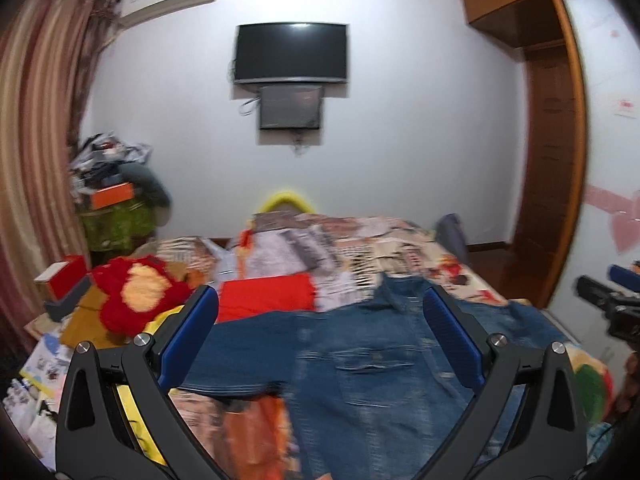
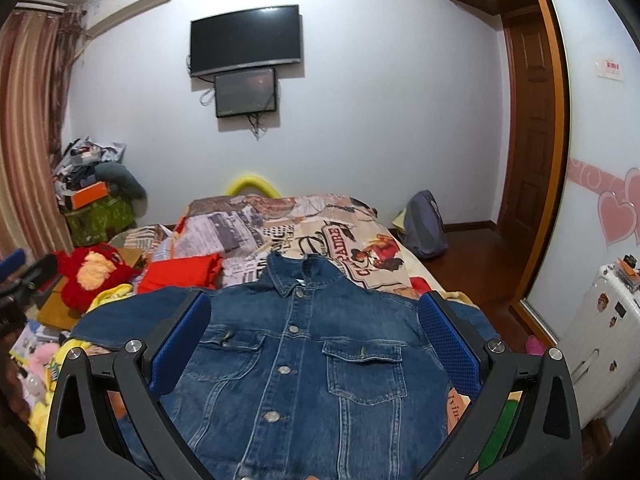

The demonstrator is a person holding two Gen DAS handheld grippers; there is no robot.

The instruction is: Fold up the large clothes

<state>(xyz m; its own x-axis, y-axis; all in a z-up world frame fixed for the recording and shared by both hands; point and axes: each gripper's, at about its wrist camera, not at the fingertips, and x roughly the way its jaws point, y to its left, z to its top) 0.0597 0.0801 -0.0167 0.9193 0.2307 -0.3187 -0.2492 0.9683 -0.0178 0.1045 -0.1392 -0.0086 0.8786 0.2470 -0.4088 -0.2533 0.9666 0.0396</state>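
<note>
One denim jacket [image 2: 304, 344] lies front-up on the bed [image 2: 360, 248], collar toward the far wall, spread flat, I reckon, so folding can begin.

Two grippers hover above it, left gripper [image 1: 320, 320] and right gripper [image 2: 316, 328], fingers spread wide, grasping nothing. I count two chest pockets, four buttons showing, and one folded red cloth [image 2: 180, 272] beside it.

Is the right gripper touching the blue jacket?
Cannot tell. In the right wrist view, the open right gripper frames the denim jacket, but no gap or contact shows plainly.
</note>
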